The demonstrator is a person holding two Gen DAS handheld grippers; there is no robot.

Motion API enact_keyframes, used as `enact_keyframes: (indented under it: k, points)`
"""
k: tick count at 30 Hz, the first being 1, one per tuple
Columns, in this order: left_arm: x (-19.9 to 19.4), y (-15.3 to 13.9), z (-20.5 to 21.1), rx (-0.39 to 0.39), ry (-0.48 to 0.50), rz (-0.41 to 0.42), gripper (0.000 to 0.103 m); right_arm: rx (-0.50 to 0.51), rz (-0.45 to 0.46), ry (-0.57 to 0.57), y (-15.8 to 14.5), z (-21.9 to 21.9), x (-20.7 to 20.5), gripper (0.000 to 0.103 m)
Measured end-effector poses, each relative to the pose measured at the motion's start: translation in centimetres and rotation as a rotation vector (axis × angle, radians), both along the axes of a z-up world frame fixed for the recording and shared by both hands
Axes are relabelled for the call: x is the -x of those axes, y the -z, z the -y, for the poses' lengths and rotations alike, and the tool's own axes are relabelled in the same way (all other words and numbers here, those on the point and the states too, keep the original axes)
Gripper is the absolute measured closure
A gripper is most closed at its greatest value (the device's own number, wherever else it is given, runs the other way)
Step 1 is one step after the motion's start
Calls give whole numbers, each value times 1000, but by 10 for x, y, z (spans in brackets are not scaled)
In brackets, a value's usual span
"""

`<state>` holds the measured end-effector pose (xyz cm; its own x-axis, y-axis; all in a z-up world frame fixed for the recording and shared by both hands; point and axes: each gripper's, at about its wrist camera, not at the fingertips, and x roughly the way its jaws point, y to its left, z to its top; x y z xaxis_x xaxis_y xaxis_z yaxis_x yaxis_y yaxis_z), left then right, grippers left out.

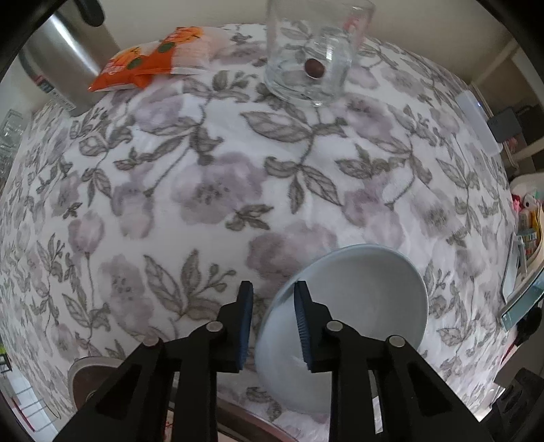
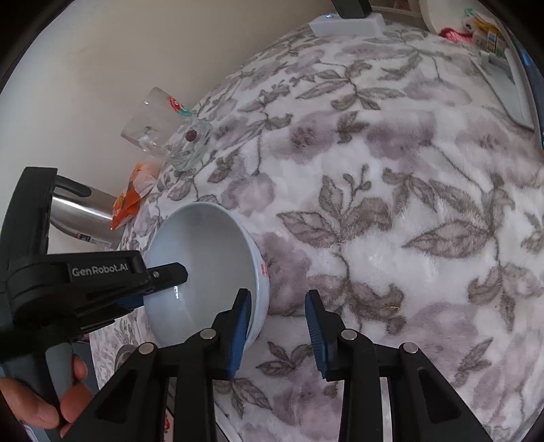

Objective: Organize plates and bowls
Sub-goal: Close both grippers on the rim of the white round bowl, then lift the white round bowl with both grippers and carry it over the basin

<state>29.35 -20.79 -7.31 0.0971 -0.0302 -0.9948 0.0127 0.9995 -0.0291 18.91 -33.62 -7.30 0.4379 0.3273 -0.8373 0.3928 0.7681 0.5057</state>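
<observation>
A white bowl [image 1: 367, 299] sits tilted on the floral tablecloth near the table's front edge; it also shows in the right wrist view [image 2: 204, 258]. My left gripper [image 1: 273, 319] is open, its jaws straddling the bowl's left rim, one finger inside and one outside. In the right wrist view the left gripper's fingers [image 2: 163, 275] reach over the bowl's rim from the left. My right gripper [image 2: 277, 323] is open and empty, its left finger beside the bowl's right outer wall.
A glass mug [image 1: 316, 54] holding a small brown object stands at the back. An orange snack packet [image 1: 153, 57] and a steel kettle [image 1: 64, 57] lie at the back left. A white box [image 2: 346, 23] sits at the far edge. The floral tablecloth [image 1: 204, 170] covers the table.
</observation>
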Motion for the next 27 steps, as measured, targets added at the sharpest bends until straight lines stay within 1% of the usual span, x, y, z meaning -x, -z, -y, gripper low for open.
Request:
enact_keyframes:
  k: [3,5,6,8,10,12,14,16,20,25,27]
  points:
    - [1,-1,7,-20,18,18,80,-4,2,1,0,1,0,70]
    - [1,-5,12,-15,23,28,83,-1,4,-5,-1,0,0,77]
    - [1,-7,13,-10,26,31,84,2,6,-8,-2,0,0,79]
    - [2,-12,14,1,36,39,87,8,15,-13,-6,0,0,86]
    - [3,-15,18,8,45,45,88,4,29,-18,-10,0,0,87]
    - [7,-18,18,10,51,44,88,29,26,-24,-13,-1,0,87]
    - [10,-19,16,19,46,41,88,27,25,-27,-14,0,1,87]
    - [12,-21,15,34,42,39,88,14,27,-25,-14,2,2,87]
    - [20,-27,7,66,41,41,88,31,40,-33,-23,2,4,87]
    - [29,-49,-5,85,53,83,88,64,85,-52,-44,-1,9,87]
    - [29,-57,-9,111,47,94,88,69,101,-56,-54,-2,10,87]
